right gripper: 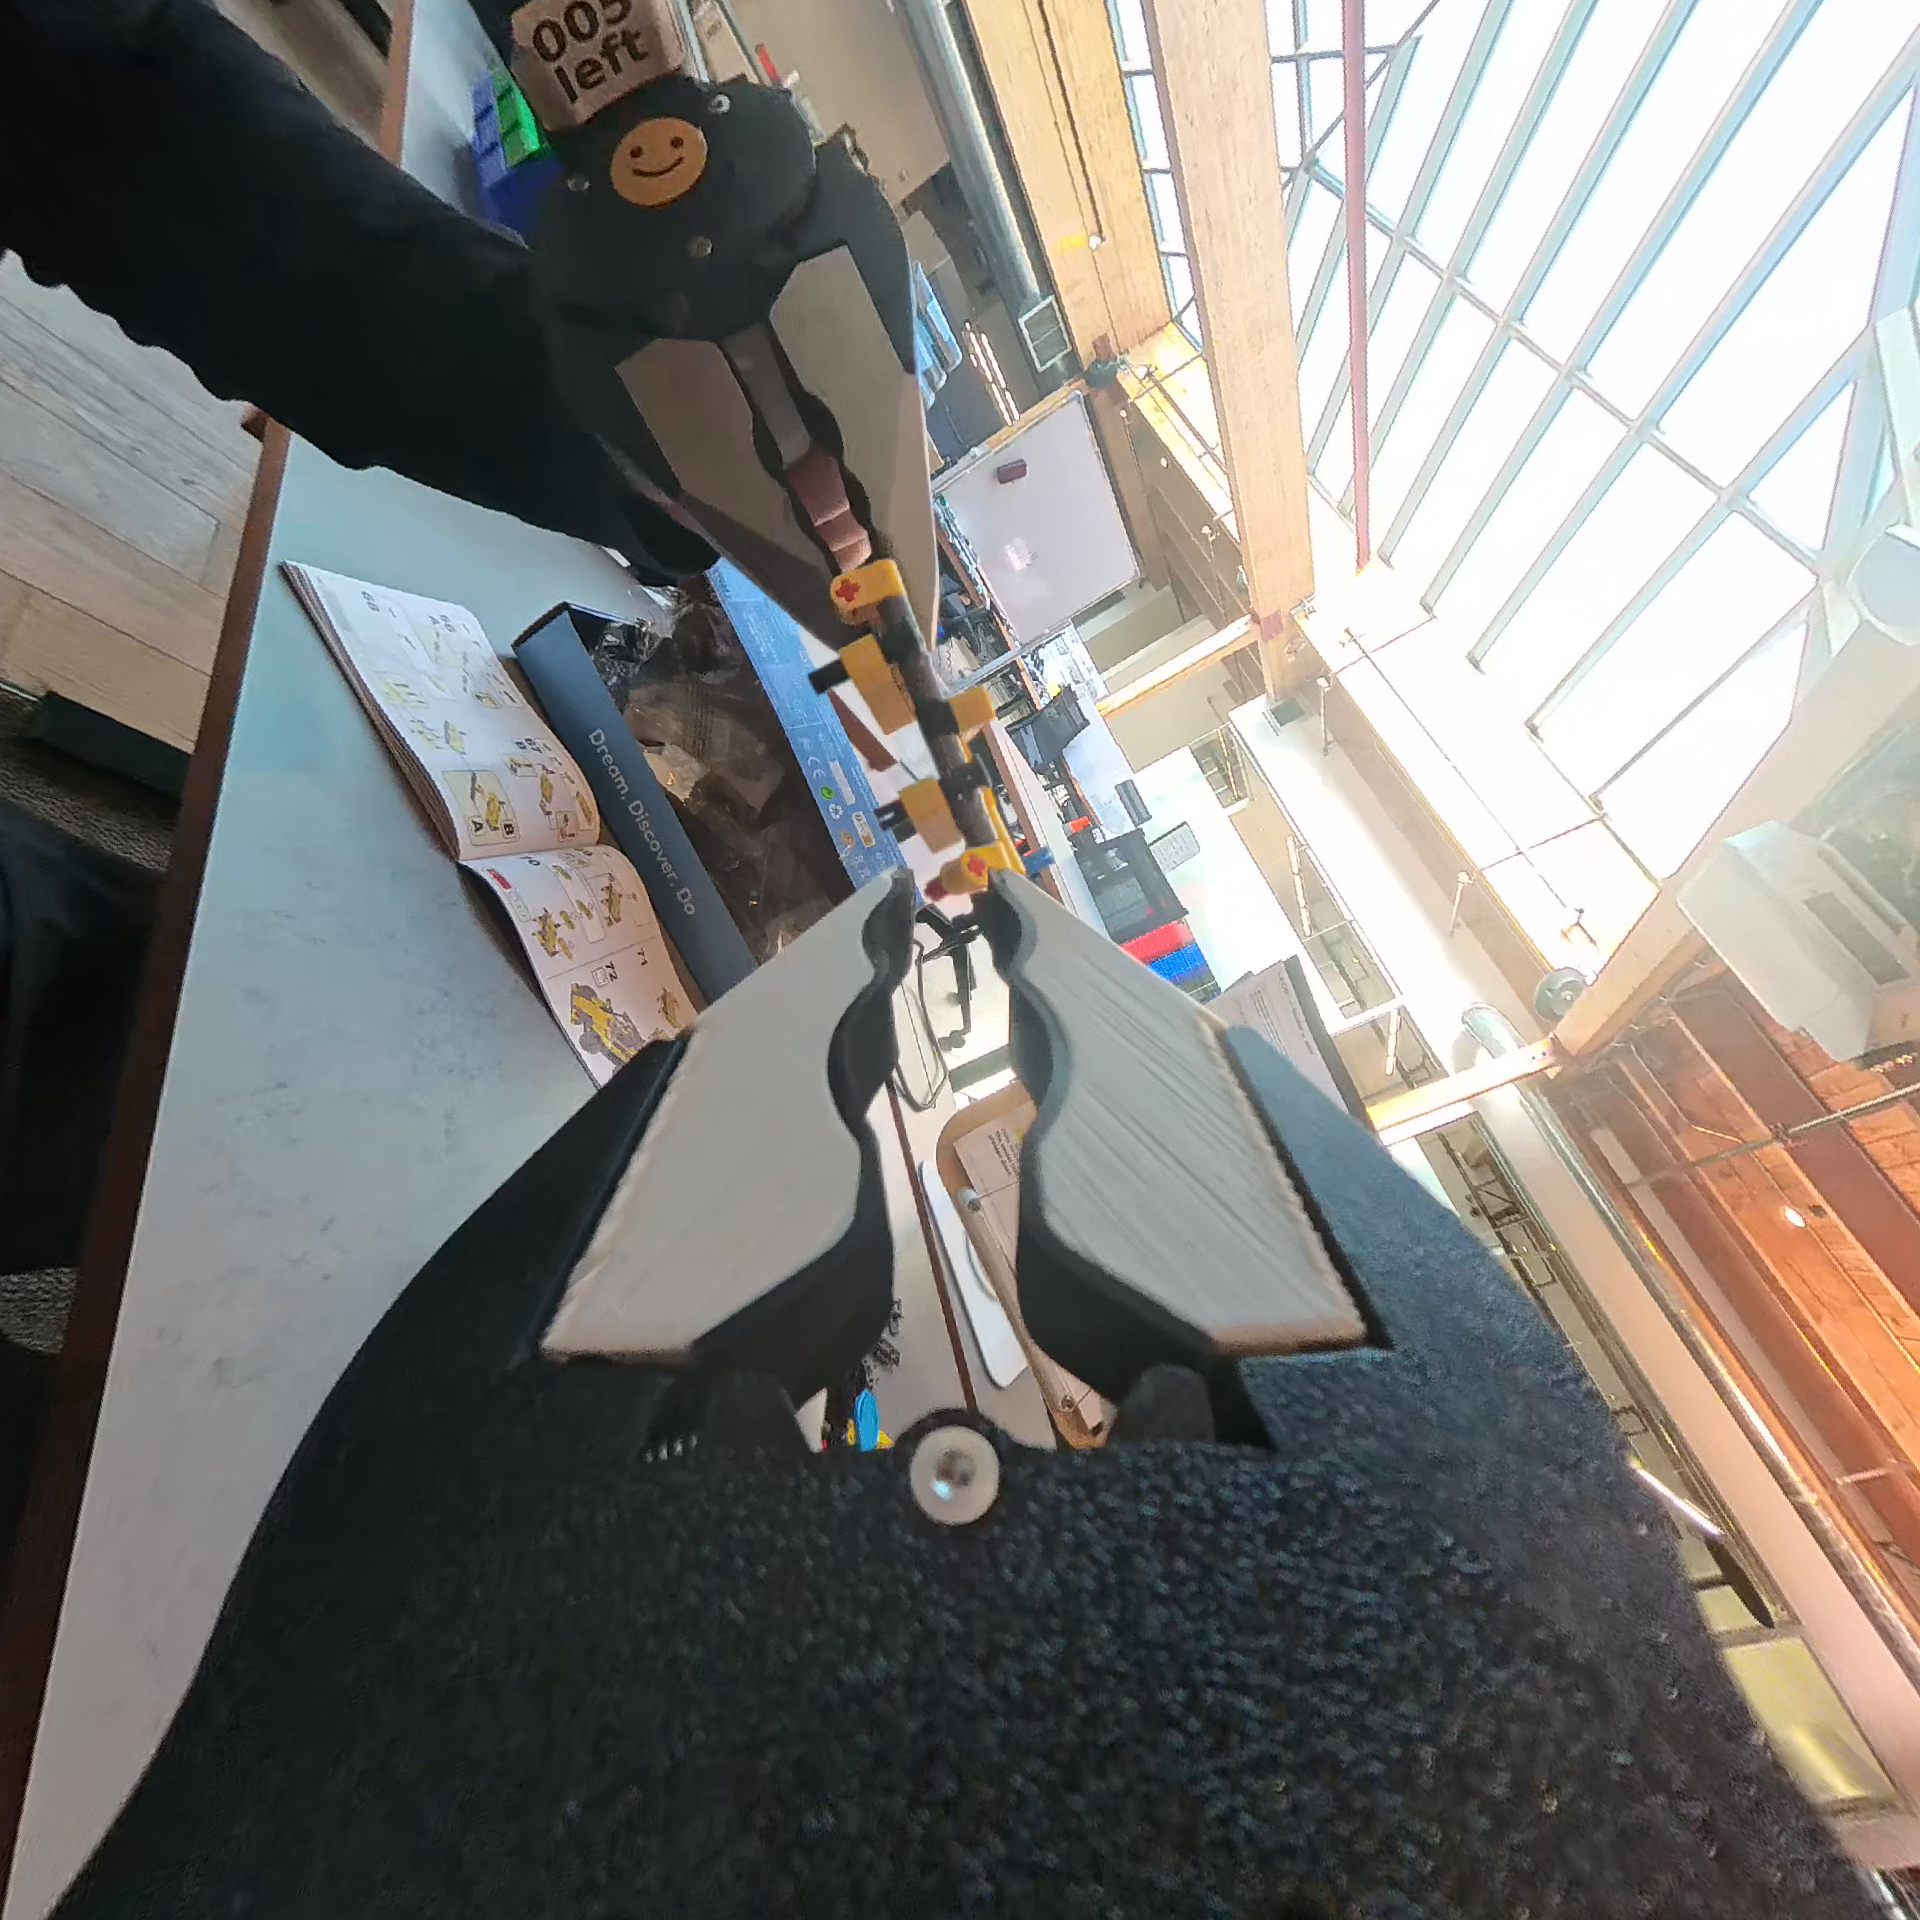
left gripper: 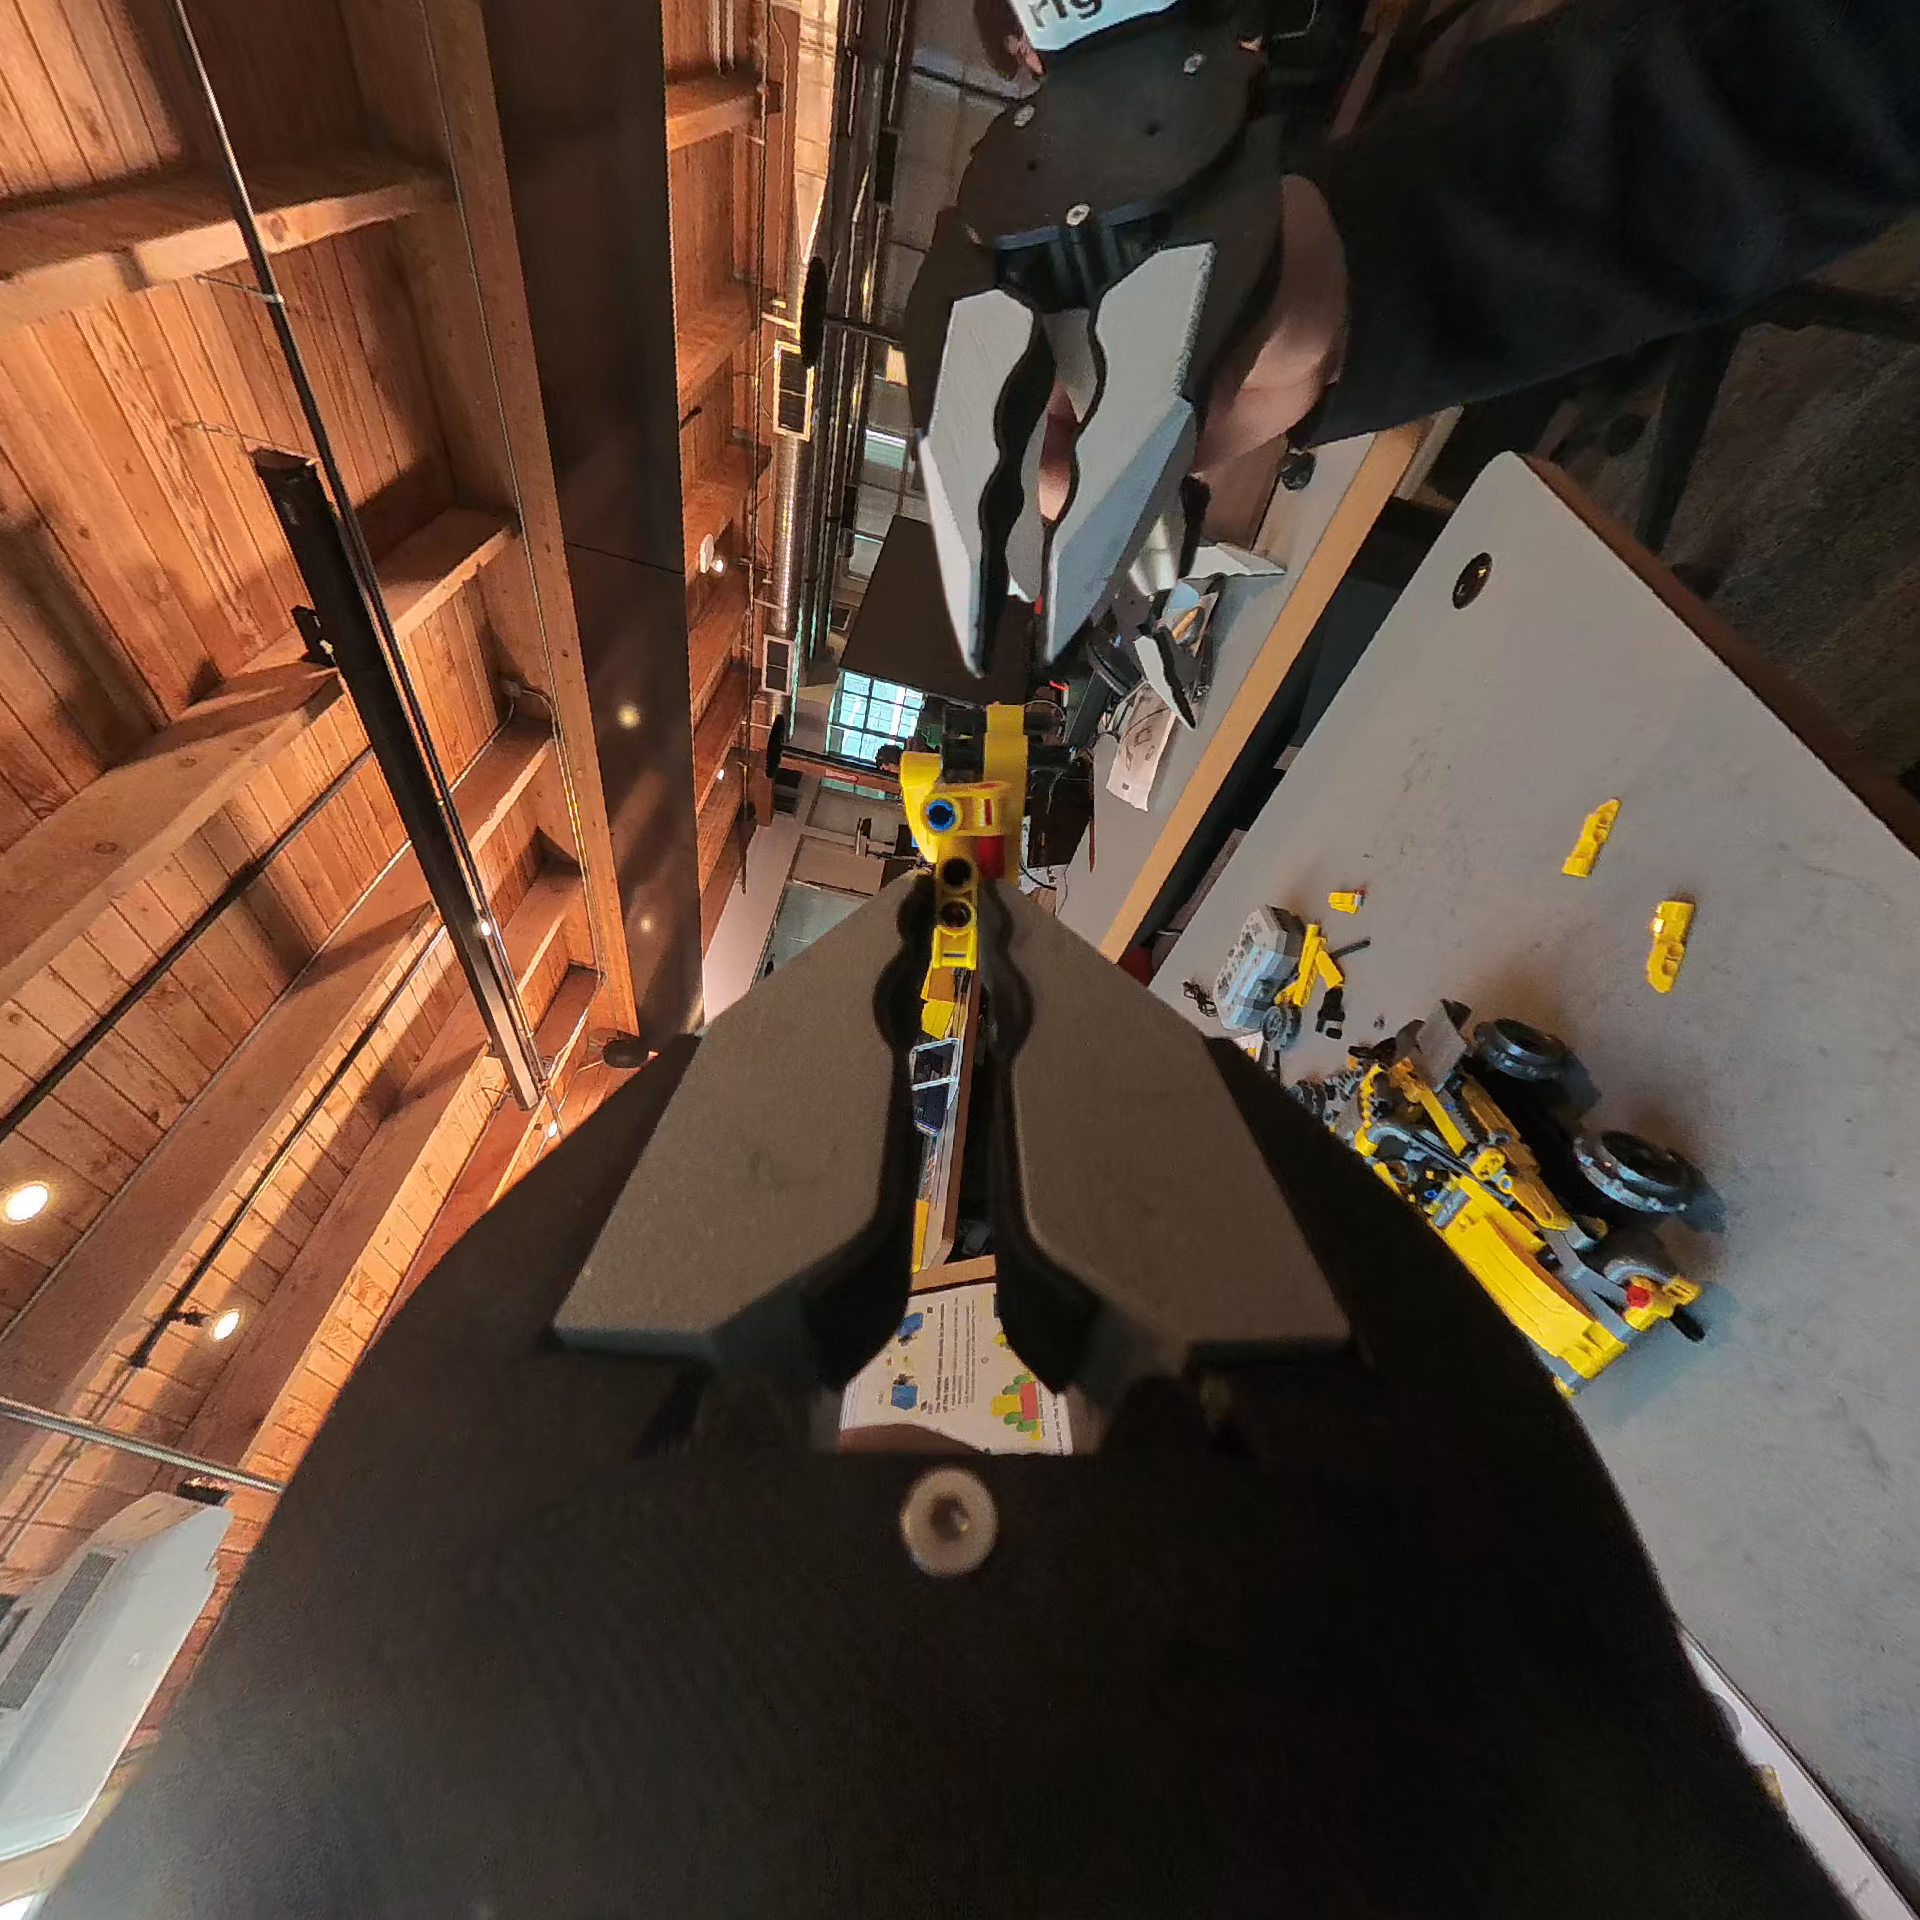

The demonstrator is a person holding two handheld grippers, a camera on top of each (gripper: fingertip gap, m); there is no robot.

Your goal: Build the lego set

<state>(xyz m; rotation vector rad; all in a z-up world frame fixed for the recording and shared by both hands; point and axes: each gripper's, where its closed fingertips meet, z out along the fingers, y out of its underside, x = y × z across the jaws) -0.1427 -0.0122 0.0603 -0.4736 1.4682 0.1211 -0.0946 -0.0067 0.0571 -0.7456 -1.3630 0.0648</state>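
My left gripper (left gripper: 956,896) is shut on one end of a long yellow brick assembly (left gripper: 961,790) and holds it in the air above the grey table (left gripper: 1558,675). In the right wrist view the assembly (right gripper: 920,727) is a dark axle with several yellow pieces and red cross ends, running from the left gripper (right gripper: 883,597) down to my right gripper (right gripper: 948,896). The right gripper's jaws stand a little apart, with the tips either side of the assembly's near end, and do not clamp it. The right gripper also shows in the left wrist view (left gripper: 1013,655), beyond the assembly's far end.
A partly built yellow and grey model vehicle (left gripper: 1486,1184) lies on the table with a grey and yellow sub-assembly (left gripper: 1273,977) and loose yellow pieces (left gripper: 1590,836) nearby. An open instruction booklet (right gripper: 488,769) and an open box (right gripper: 644,810) holding plastic bags lie on the table. Left tips to right tips: about 6 centimetres.
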